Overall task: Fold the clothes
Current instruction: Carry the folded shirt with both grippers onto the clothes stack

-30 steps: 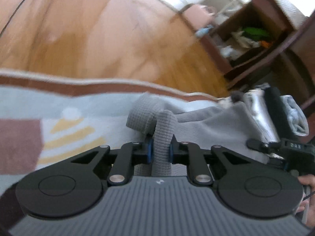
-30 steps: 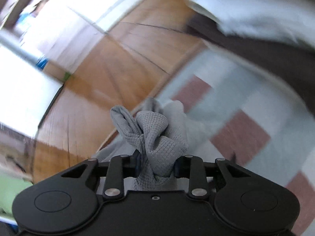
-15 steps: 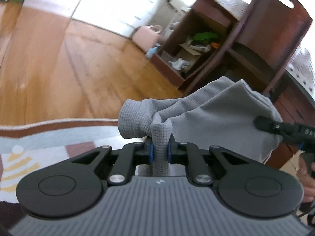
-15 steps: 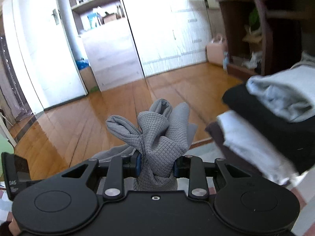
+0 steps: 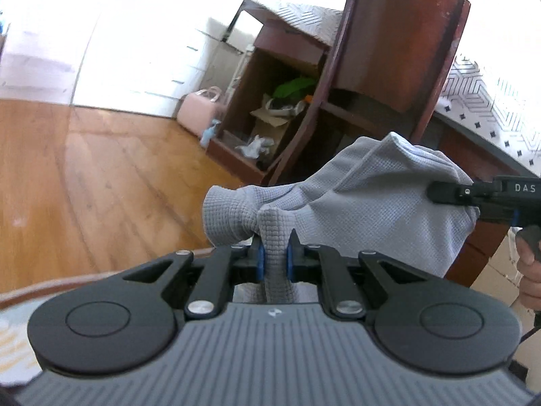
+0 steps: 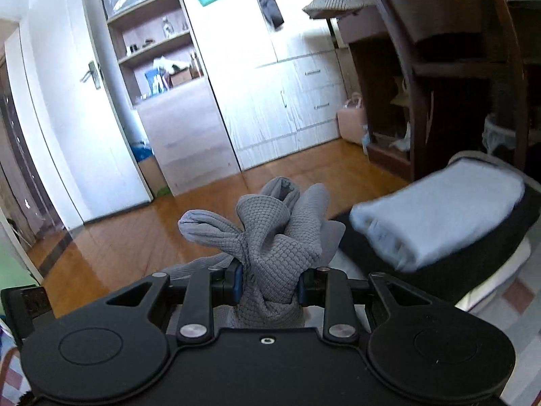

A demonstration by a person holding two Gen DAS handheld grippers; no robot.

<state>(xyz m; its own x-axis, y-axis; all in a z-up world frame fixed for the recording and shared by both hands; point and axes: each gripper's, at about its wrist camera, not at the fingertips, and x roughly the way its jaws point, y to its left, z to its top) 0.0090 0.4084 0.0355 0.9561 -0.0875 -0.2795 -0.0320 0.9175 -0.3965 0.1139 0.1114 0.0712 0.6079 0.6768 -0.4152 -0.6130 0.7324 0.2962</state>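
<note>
A grey waffle-knit garment [image 5: 372, 203] hangs in the air, stretched between both grippers. My left gripper [image 5: 274, 257] is shut on a bunched fold of it, blue pads pressing each side. In the left wrist view the right gripper [image 5: 473, 194] shows at the far right, held by a hand [image 5: 529, 270], gripping the cloth's other end. In the right wrist view my right gripper [image 6: 268, 282] is shut on a thick bunch of the same grey garment [image 6: 270, 237]. The lower part of the garment is hidden below the grippers.
A stack of folded clothes [image 6: 439, 216], pale blue on black, lies to the right. A dark wooden chair [image 5: 389, 67] and open shelf unit [image 5: 270, 111] stand ahead. A pink bag [image 5: 199, 108], wooden floor [image 5: 101, 186], white wardrobe [image 6: 270, 84] and patterned rug [image 6: 514, 297] surround.
Both grippers have risen, lifting the grey garment off the rug. The views now look across the room at the chair, wardrobe and folded stack instead of down at floor and rug.
</note>
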